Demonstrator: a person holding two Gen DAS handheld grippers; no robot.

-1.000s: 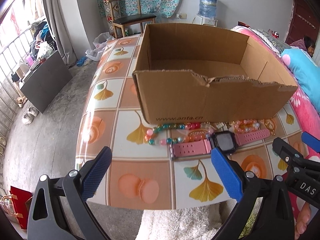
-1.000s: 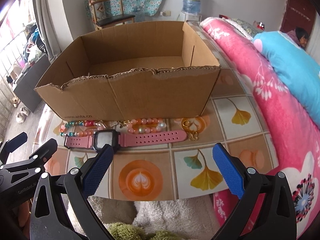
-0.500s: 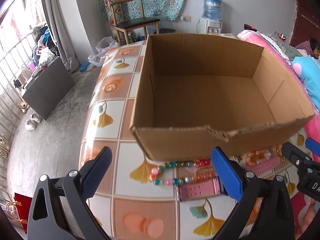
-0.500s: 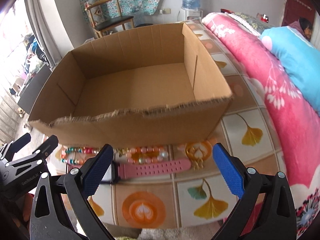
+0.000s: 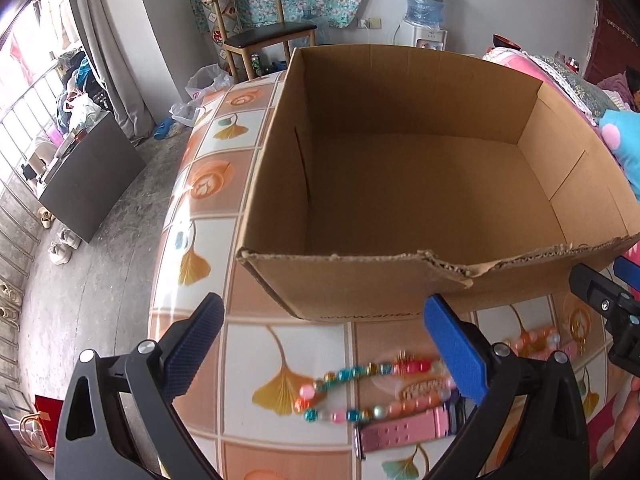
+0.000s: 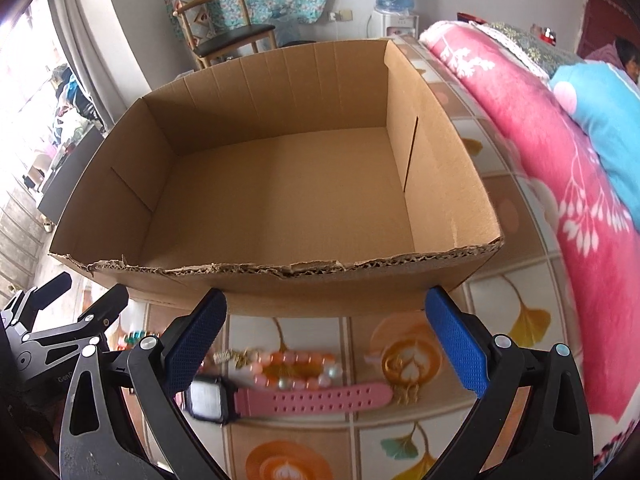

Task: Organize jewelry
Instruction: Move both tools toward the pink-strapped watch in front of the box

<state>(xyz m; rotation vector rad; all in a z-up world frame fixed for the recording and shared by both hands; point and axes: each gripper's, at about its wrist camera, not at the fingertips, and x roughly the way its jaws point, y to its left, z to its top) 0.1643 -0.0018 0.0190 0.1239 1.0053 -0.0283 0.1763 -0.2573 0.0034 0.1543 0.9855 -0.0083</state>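
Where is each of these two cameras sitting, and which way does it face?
Left wrist: on the left gripper, facing the cardboard box and colourful bead bracelet; right gripper at its right edge.
Right wrist: on the right gripper, facing the box and pink watch; left gripper at its left edge.
Shared: box, watch, tiled table.
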